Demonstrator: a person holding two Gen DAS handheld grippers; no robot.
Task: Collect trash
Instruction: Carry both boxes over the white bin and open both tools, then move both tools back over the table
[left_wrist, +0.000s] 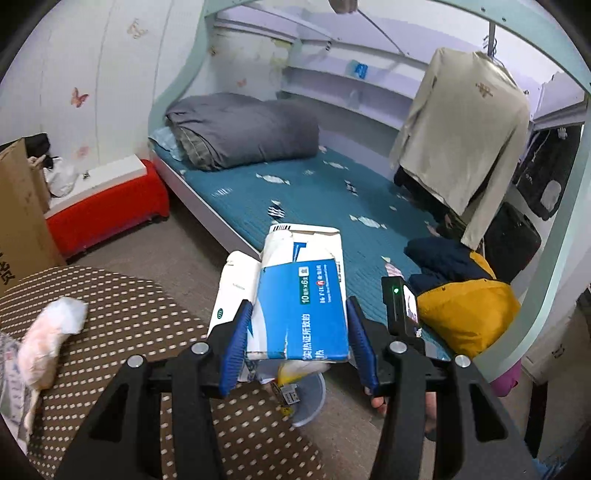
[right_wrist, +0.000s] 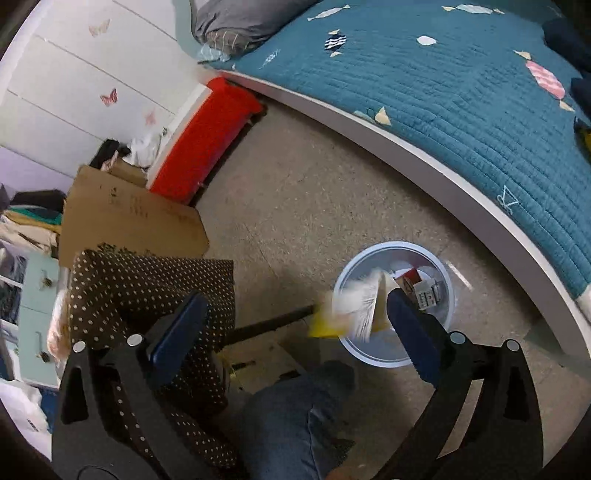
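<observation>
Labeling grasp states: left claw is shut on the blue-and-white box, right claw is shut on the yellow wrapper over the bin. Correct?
Not quite. The left claw does clamp the blue-and-white box, but the right wrist view shows the right claw open; the yellow wrapper is loose, blurred, above the bin.

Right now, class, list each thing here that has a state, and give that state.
Left gripper: shut on the torn box.
Torn box: held, flaps open.
Right gripper: jaws open, empty.
Bin: upright, unlidded, holding trash.
Yellow wrapper: blurred over the bin rim.
</observation>
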